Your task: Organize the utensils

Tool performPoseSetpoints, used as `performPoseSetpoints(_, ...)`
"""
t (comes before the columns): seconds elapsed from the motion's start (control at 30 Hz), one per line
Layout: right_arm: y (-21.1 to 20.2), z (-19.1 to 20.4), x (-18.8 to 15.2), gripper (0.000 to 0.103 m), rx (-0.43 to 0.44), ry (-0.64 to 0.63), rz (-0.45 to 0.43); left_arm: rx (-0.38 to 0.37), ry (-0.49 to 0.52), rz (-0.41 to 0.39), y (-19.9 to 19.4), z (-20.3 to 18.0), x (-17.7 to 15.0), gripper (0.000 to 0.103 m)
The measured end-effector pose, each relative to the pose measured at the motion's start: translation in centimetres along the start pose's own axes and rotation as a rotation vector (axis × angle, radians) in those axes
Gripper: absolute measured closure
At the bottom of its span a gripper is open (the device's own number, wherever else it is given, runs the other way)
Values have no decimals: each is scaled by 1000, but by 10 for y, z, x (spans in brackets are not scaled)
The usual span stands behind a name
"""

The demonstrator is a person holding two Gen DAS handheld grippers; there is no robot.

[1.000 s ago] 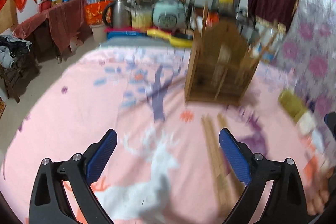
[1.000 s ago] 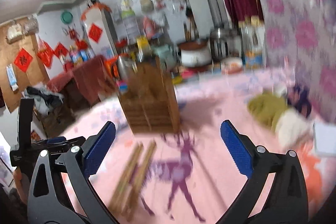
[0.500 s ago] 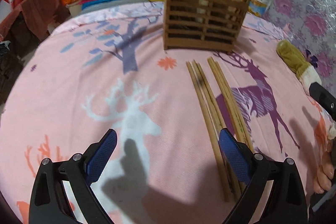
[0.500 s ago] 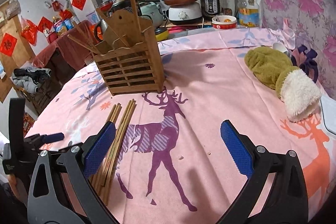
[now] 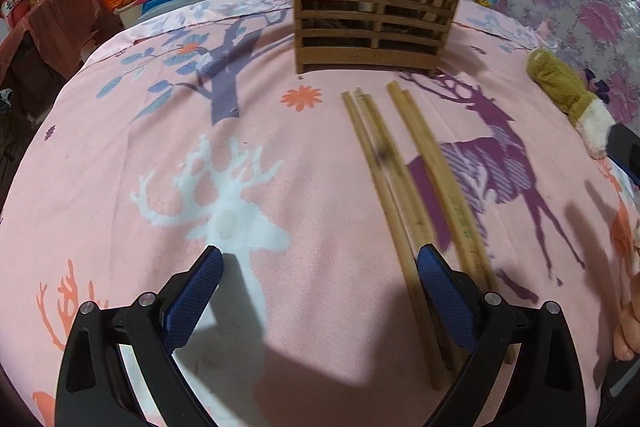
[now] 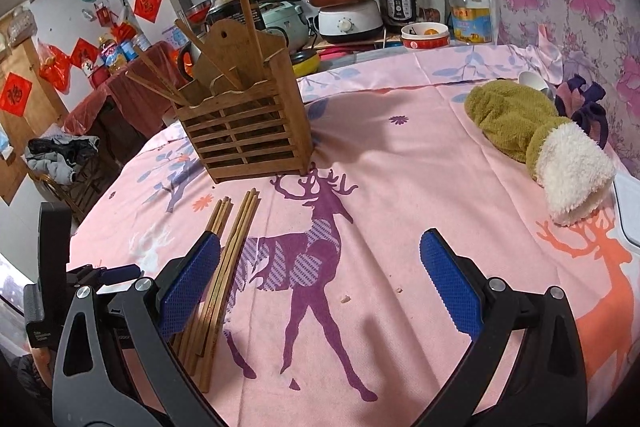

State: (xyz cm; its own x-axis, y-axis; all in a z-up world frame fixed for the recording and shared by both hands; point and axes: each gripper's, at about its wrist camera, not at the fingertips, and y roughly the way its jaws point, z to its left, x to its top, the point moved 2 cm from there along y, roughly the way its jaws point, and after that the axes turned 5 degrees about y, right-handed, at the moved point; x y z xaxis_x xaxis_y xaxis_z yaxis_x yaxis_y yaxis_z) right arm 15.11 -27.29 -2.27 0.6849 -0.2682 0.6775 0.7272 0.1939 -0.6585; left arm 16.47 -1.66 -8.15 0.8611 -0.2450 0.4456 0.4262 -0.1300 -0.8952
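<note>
Chopsticks, long pale wooden ones (image 5: 404,195), lie loose on the pink deer-print tablecloth (image 5: 120,187), just in front of the slatted brown wooden utensil holder (image 5: 372,23), which already stands a few sticks upright. Both the left gripper (image 5: 318,291) and right gripper (image 6: 320,287) hang wide and empty. Pickup looks not yet begun; next, one gripper must straddle a stick and pinch it

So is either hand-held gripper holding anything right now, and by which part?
Nothing is held. The left hand-held gripper and right hand-held gripper are both open, and the loose wooden chopsticks lie flat on the pink deer-print tablecloth.
</note>
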Motion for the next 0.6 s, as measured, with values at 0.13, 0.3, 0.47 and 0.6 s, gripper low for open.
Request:
performPoseSetpoints(0.13,0,0,0,6,0,4,2,101,-39,3,6,18,6,7)
performPoseSetpoints(0.3,-1,3,-1,6,-1,-4,-13,89,-125,-3,3,41,9,24)
performPoseSetpoints(0.47,0,10,-4,7,-1,-36,-11,88,-31,-35,-1,20,11,62)
performPoseSetpoints(0.6,1,13,-6,12,2,-58,-5,123,-30,-39,0,21,10,95)
